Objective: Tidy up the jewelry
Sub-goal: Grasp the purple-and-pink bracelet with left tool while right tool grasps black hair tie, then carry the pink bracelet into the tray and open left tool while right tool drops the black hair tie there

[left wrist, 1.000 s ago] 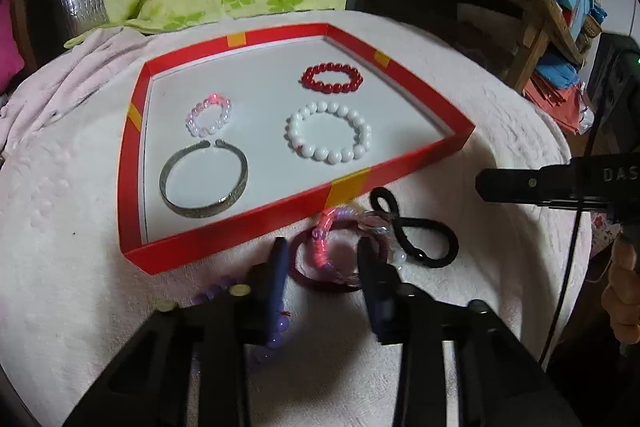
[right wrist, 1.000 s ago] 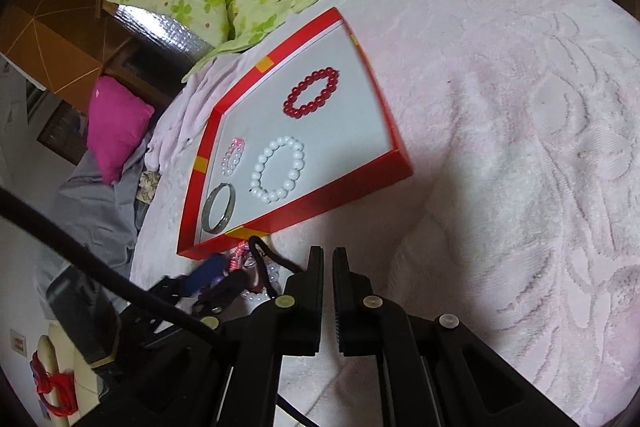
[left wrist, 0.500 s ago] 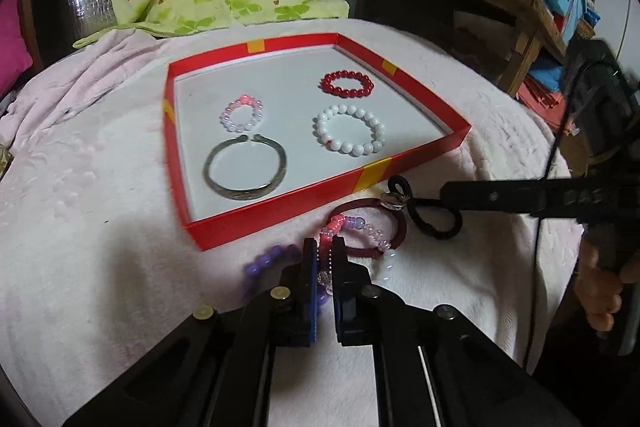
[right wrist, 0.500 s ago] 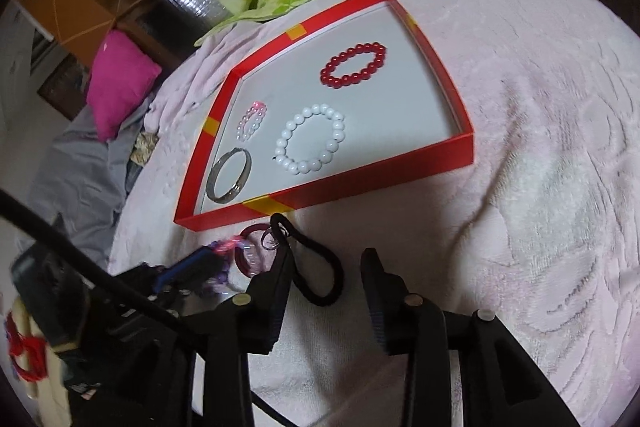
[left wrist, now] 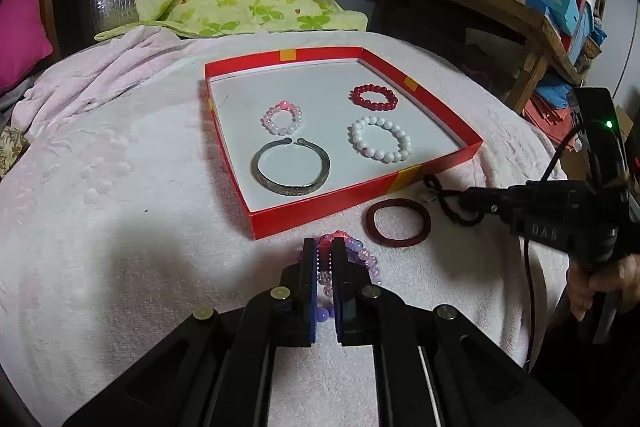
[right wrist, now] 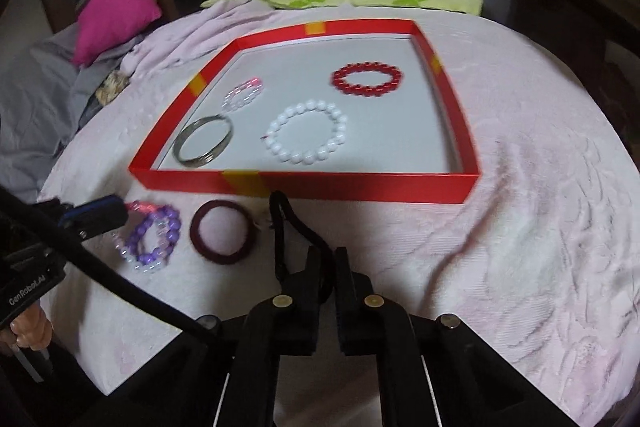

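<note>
The left gripper (left wrist: 323, 247) has its fingers nearly closed, pinching a purple-and-pink bead bracelet (left wrist: 362, 257) on the pink blanket (left wrist: 120, 207), just at 6 o'clock of the red tray (left wrist: 320, 211). The right gripper (right wrist: 325, 255) has its fingers closed on a black hair tie (right wrist: 280, 227) trailing toward the tray's near wall, with a dark red band (right wrist: 223, 231) lying at its 9 o'clock. Inside the tray rest a silver bangle (left wrist: 291, 167), a white bead bracelet (left wrist: 381, 139), a red bead bracelet (left wrist: 374, 95) and a small pink bead bracelet (left wrist: 281, 118).
</note>
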`<action>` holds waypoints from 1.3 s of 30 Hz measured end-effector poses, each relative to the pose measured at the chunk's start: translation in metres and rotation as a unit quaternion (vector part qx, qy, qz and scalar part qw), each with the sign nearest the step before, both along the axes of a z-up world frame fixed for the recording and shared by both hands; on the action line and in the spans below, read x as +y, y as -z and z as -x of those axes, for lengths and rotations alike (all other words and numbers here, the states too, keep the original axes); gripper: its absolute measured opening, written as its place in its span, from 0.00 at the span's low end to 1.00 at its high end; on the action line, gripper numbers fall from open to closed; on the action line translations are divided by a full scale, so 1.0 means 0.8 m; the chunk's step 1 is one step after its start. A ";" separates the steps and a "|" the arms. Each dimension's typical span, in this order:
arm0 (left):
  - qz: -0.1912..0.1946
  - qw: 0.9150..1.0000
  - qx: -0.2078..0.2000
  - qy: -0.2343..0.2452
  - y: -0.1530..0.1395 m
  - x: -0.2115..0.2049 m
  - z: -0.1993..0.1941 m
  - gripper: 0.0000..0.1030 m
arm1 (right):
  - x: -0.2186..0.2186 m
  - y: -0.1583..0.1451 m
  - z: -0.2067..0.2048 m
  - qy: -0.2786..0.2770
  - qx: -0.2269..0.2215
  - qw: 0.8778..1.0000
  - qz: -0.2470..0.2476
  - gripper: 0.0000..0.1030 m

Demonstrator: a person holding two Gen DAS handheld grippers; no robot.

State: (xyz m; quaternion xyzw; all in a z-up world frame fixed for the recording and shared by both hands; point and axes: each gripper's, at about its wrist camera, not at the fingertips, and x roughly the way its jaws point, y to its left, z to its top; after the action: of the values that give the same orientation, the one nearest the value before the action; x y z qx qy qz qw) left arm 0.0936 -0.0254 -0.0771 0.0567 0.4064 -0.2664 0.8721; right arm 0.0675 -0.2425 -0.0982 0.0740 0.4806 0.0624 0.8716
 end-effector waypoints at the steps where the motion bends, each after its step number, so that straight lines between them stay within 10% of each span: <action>1: 0.001 1.000 0.000 0.000 -0.001 0.001 0.000 0.06 | -0.009 -0.002 0.000 0.010 0.000 1.000 -0.009 0.06; 22: 0.043 0.998 -0.021 0.028 -0.048 -0.009 0.019 0.06 | -0.075 -0.047 0.011 0.046 -0.041 0.974 -0.218 0.06; 39: 0.064 0.998 -0.018 0.016 -0.055 -0.022 0.008 0.06 | -0.089 -0.061 0.017 0.085 -0.079 0.967 -0.228 0.06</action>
State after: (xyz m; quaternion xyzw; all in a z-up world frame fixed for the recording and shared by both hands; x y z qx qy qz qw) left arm 0.0870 -0.0427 -0.0332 0.0124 0.3716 -0.3042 0.8770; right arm 0.0538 -0.3139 -0.0491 0.3067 0.3754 0.1017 0.8687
